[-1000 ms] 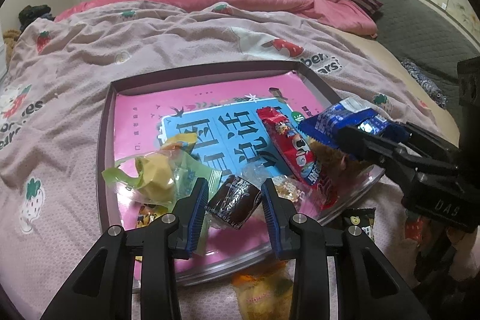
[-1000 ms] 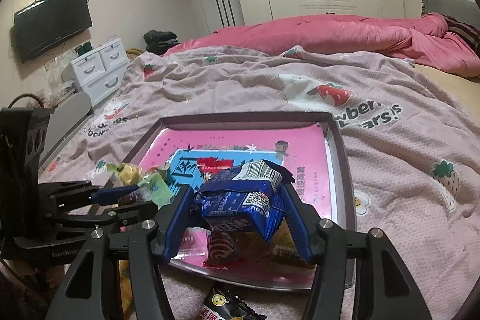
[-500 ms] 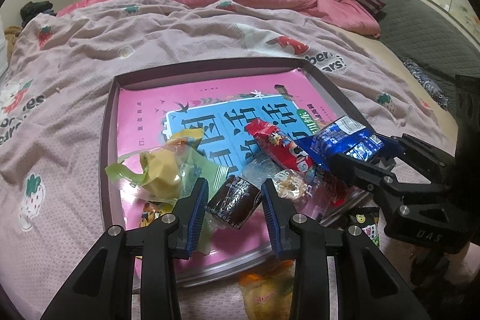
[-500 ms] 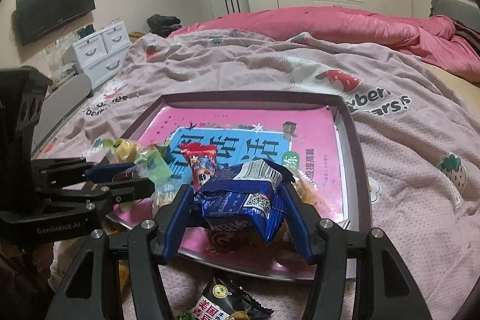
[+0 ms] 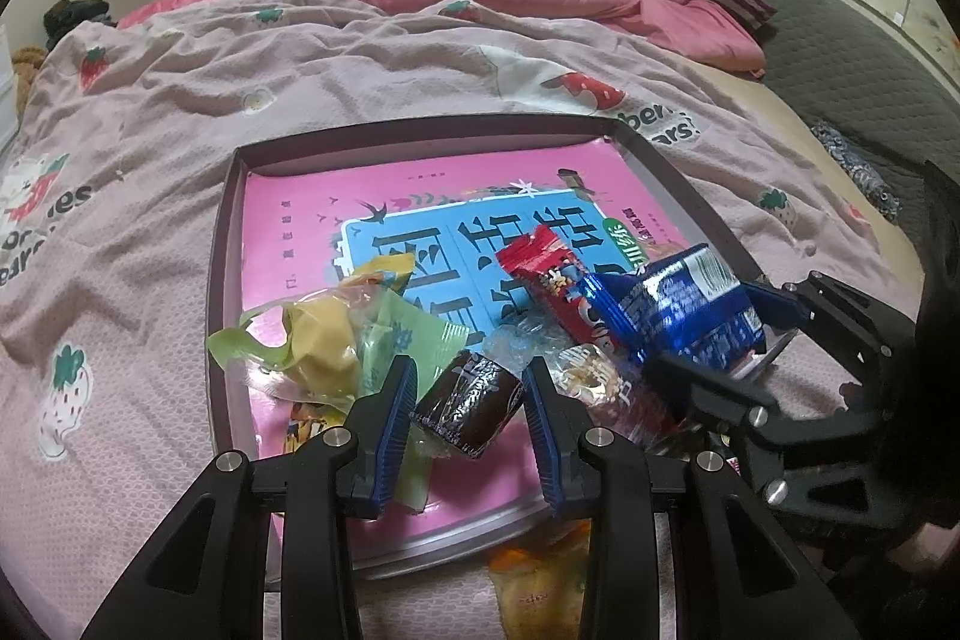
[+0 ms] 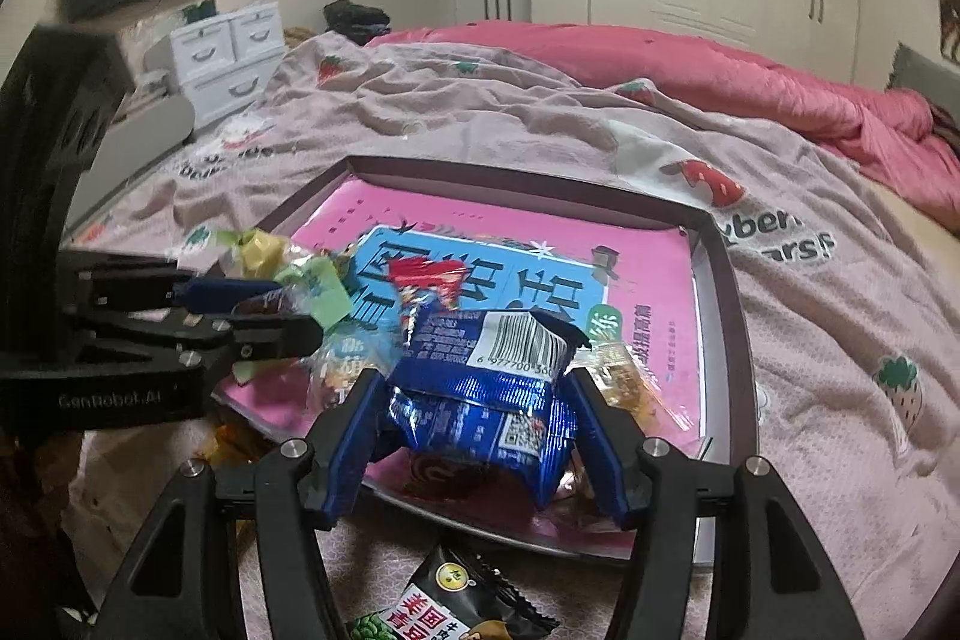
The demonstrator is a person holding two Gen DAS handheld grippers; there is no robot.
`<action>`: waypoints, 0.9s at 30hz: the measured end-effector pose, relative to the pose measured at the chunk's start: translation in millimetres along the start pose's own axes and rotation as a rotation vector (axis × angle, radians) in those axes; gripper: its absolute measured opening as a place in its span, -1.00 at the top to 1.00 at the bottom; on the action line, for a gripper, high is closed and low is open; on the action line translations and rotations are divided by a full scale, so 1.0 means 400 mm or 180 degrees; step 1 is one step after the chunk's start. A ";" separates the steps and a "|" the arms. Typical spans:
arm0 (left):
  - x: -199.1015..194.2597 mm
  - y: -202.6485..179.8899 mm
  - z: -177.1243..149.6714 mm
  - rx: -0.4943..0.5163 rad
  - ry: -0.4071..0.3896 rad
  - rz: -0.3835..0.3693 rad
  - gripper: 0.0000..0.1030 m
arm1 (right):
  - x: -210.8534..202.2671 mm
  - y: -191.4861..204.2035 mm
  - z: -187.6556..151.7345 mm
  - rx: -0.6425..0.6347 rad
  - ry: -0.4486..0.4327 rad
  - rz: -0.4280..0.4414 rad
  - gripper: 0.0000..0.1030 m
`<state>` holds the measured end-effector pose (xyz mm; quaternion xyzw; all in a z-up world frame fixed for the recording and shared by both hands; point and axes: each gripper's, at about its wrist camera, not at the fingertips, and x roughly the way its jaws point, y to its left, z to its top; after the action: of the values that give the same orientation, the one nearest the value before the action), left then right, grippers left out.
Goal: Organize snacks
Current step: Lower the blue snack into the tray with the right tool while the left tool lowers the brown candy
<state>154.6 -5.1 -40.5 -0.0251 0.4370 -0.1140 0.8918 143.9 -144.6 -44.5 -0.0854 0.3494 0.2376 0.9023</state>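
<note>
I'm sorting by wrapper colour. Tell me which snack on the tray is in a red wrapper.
The red pack lying mid-tray on the blue print, just left of the blue pack in the right gripper. The others are green, yellow, dark brown or clear.

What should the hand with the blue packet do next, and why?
Probably open a bit more and let go. The blue packet sits between the right gripper pads, low over the tray, just above the other snacks there, and those jaws have just been opening.
</note>
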 end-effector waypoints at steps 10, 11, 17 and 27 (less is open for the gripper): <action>0.006 0.003 -0.004 -0.0011 0.0034 -0.0001 0.27 | 0.005 0.009 -0.004 -0.0161 -0.0009 -0.0216 -0.19; 0.007 0.002 -0.003 -0.0014 0.0038 -0.0001 0.27 | 0.005 0.005 -0.004 -0.0142 -0.0009 -0.0222 -0.19; 0.012 0.006 -0.005 -0.0020 0.0055 0.0001 0.27 | 0.007 -0.015 -0.003 -0.0041 0.0008 -0.0282 -0.22; 0.014 0.010 -0.004 -0.0037 0.0078 -0.0005 0.27 | 0.005 -0.046 -0.002 0.0139 0.0015 -0.0325 -0.28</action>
<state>157.2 -2.2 -46.3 -0.0292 0.4486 -0.1125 0.8862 153.6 -160.3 -46.6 -0.0841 0.3518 0.1833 0.9141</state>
